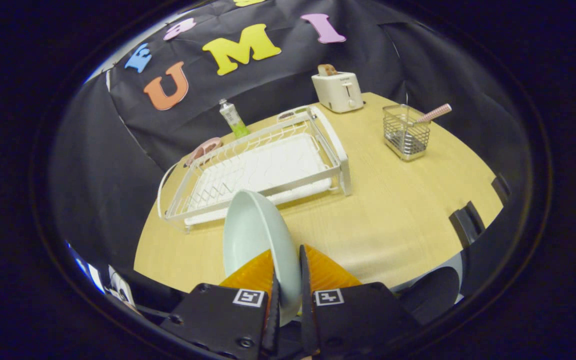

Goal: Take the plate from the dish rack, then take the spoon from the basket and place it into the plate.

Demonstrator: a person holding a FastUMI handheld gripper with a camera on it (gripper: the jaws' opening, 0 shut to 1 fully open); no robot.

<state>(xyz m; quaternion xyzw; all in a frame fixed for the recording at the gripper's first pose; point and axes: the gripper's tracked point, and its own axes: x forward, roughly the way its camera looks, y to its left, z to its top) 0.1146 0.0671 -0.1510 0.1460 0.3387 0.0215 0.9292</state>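
Observation:
My gripper [288, 272] is shut on the rim of a pale green plate [253, 230], which stands on edge between the orange fingers [325, 272] and rises ahead of them above the wooden table [393, 215]. Beyond the plate lies the white wire dish rack [263, 167], with no dishes in it. Farther off, past the rack's right end, stands a wire basket [406, 132] with a pink-handled spoon [434, 113] sticking out of its top and leaning to the right.
A white toaster [338, 90] with a slice of bread stands at the table's back edge behind the rack. A green tube [233, 119] and a pink object [203, 149] sit behind the rack's left side. Dark chair parts [465, 220] flank the table's right edge.

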